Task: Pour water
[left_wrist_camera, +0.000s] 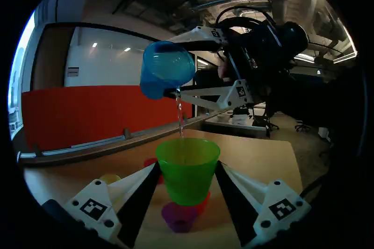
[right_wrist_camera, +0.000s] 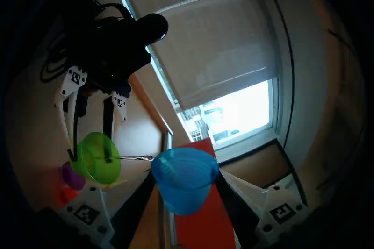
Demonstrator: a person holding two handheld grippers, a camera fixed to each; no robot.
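In the left gripper view my left gripper (left_wrist_camera: 188,174) is shut on a green cup (left_wrist_camera: 188,169), held upright above the wooden table (left_wrist_camera: 262,155). Above it a blue cup (left_wrist_camera: 164,69) is tipped over, and a thin stream of water (left_wrist_camera: 179,118) falls from its rim into the green cup. The right gripper (left_wrist_camera: 205,67) holds that blue cup between its white fingers. In the right gripper view my right gripper (right_wrist_camera: 186,188) is shut on the blue cup (right_wrist_camera: 184,179), and the water stream (right_wrist_camera: 133,158) runs across to the green cup (right_wrist_camera: 97,157) held by the left gripper (right_wrist_camera: 91,123).
Under the green cup stand a purple cup (left_wrist_camera: 180,216) and a red cup (left_wrist_camera: 203,202); a yellow cup (left_wrist_camera: 110,179) and another red one (left_wrist_camera: 150,162) sit farther back. A red wall panel (left_wrist_camera: 93,113) runs behind the table. A window (right_wrist_camera: 229,113) with a blind lies beyond the blue cup.
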